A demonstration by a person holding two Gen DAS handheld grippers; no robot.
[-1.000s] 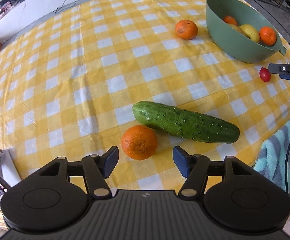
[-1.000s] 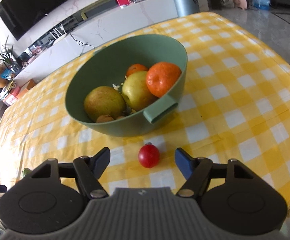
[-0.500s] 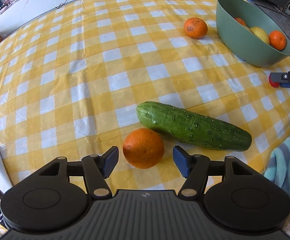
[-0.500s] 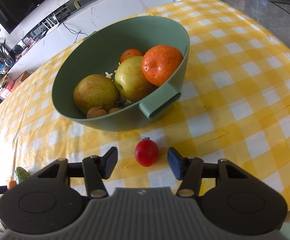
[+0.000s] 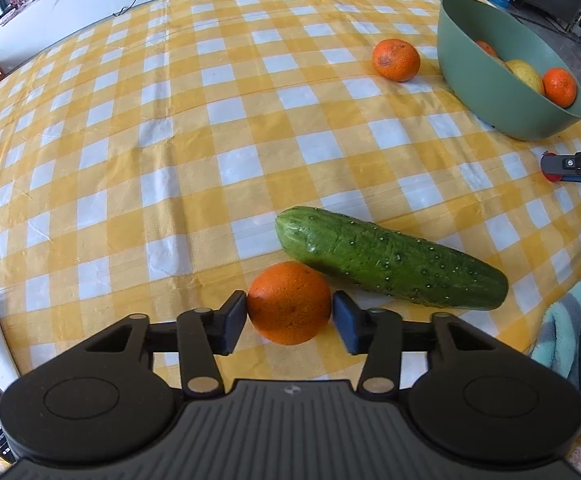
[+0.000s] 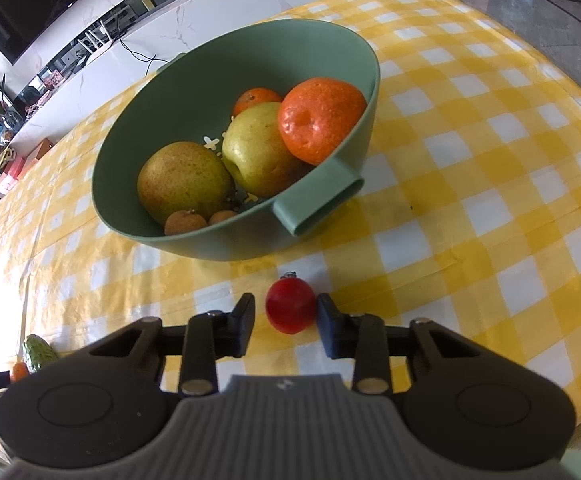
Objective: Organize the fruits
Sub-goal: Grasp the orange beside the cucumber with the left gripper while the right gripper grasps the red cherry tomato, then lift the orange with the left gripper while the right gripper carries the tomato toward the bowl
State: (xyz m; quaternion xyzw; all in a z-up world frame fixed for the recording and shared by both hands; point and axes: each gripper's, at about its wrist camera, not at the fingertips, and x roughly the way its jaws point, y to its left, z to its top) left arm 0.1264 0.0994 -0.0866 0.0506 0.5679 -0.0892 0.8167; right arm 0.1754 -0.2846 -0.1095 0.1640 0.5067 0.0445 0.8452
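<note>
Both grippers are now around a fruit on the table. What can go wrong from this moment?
The small red cherry tomato is round and touches only one pad of the right gripper; it may roll away or get squashed. The near orange in the left gripper lies against the long green cucumber, so lifting it could roll the cucumber.

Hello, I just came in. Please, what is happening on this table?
A person with a gripper in each hand is sorting fruit into the green bowl. The left gripper has its jaws on both sides of an orange that lies beside a cucumber. The right gripper brackets a small red tomato in front of the bowl. Neither looks lifted yet. Another orange waits on the tablecloth.
</note>
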